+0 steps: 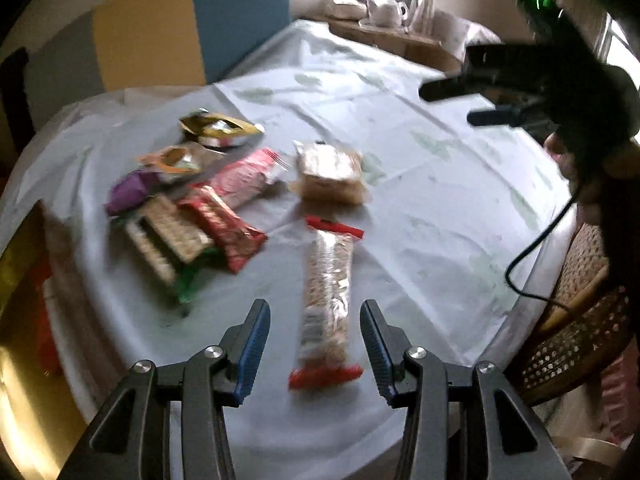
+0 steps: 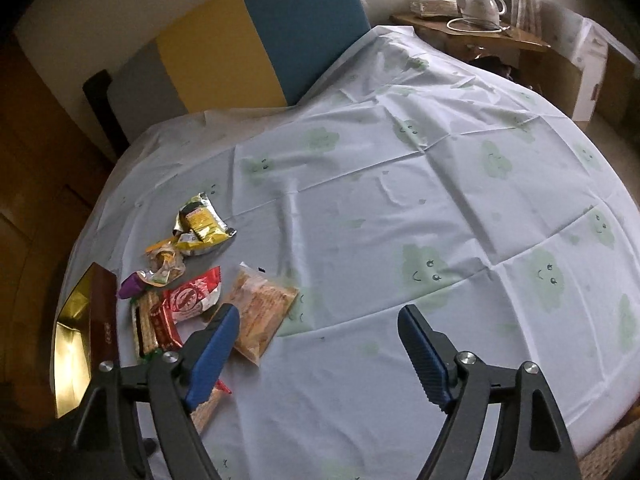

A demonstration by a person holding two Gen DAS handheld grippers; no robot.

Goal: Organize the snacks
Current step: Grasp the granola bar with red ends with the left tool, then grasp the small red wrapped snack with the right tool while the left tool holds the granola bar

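Seen from the left tongs [image 1: 315, 344]: blue-padded fingers [image 1: 254, 350] spread wide, holding nothing, either side of a long clear cracker pack [image 1: 326, 308] with red ends. Pack lying flat on the surface [image 1: 440, 208], lengthwise between the fingers, not touched by them. Beyond it, a square clear packet of brown biscuits [image 1: 330, 172], alone, just right of the main cluster. To the left, a loose pile of snacks: red wrapper [image 1: 224, 222], pink-and-white pack [image 1: 244, 178], cracker pack with green ends [image 1: 168, 240], purple wrapper [image 1: 130, 190], orange wrapper [image 1: 170, 158] and gold packets [image 1: 218, 128] at the far end. At far left edge, a gold-lined box [image 1: 24, 264], blurred. At upper right, the right tongs [image 1: 456, 106] held in the air above the surface, well apart from the snacks.

Seen from the right tongs [image 2: 318, 342]: fingers [image 2: 422, 354] also spread wide and empty, above bare cloth printed with green clouds. Same snack pile at near left, the biscuit packet [image 2: 260, 312] just beside the left finger. White teapot [image 2: 478, 2] on a far wooden shelf [image 2: 520, 42]; a blue, yellow and grey chair back [image 2: 240, 44] behind the surface.
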